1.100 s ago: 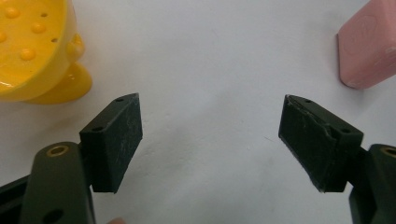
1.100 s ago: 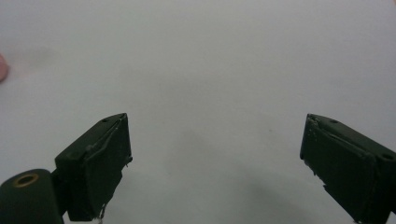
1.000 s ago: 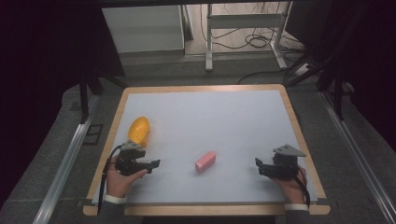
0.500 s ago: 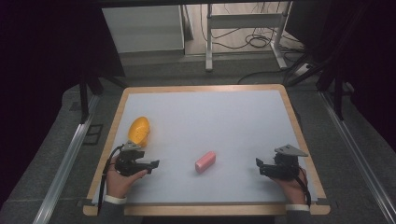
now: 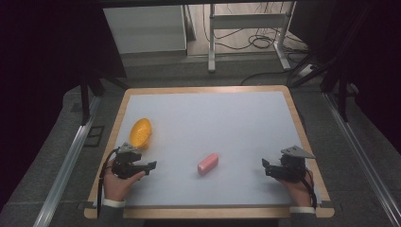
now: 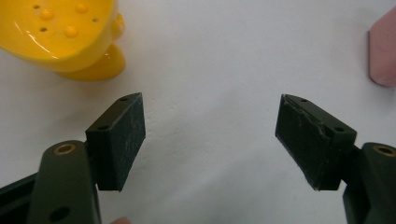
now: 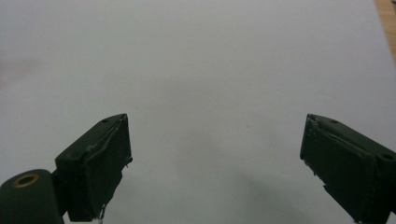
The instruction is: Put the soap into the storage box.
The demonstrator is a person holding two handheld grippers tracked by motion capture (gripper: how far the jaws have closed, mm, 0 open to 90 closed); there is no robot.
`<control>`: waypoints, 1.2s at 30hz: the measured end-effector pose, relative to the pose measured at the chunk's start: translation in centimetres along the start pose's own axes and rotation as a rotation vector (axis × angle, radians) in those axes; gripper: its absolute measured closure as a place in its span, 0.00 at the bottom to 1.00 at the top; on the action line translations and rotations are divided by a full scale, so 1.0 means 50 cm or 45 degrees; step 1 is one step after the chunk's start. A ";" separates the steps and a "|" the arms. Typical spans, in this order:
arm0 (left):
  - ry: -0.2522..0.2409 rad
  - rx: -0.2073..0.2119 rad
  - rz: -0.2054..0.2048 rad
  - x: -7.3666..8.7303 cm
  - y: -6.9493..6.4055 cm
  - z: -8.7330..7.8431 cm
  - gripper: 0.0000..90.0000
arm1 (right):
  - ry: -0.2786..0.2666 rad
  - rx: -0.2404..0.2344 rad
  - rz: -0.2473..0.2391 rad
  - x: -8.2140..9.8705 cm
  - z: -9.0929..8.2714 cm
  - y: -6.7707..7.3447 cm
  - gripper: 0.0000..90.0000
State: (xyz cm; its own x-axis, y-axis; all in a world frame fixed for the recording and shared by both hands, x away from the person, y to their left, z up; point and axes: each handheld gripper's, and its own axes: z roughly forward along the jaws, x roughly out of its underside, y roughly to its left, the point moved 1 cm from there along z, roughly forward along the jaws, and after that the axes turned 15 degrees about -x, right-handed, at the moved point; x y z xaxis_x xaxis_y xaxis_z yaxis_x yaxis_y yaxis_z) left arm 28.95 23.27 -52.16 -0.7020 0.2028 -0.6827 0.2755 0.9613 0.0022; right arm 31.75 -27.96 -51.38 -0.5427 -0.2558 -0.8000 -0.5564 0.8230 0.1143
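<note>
the left gripper [image 5: 150, 165], jaws spread and just narrowing on nothing, should square to the pink block [image 5: 208, 162]; right gripper [image 5: 265, 166] stays spread.

Bare white table [image 5: 227, 123] surface lies open between and beyond both grippers, obstructed only by the yellow perforated dish [image 5: 140, 133] near the left edge and the pink block [image 5: 208, 163] near the centre.
</note>
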 end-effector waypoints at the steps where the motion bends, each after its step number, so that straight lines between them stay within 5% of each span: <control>1: -0.003 0.004 0.003 -0.001 -0.001 -0.001 0.27 | -0.006 0.000 0.002 -0.001 -0.002 0.000 0.09; 9: -0.052 0.070 0.032 -0.017 -0.032 -0.033 0.27 | -0.001 0.015 0.023 0.001 -0.006 -0.006 0.09; 22: -0.115 0.063 0.119 -0.065 -0.065 -0.074 0.27 | 0.008 0.017 0.027 0.004 -0.011 -0.004 0.09; 36: -0.101 0.077 0.188 -0.095 -0.094 -0.071 0.26 | 0.003 0.015 0.042 0.005 -0.018 -0.010 0.09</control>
State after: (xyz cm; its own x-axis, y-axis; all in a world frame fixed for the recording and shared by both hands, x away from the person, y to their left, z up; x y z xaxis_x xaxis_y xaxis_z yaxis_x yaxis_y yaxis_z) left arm 28.68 18.47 -46.34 -0.5974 0.3232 -0.7339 0.4123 0.9088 0.0646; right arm 31.32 -28.89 -51.10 -0.5619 -0.2298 -0.7947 -0.5310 0.8368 0.1335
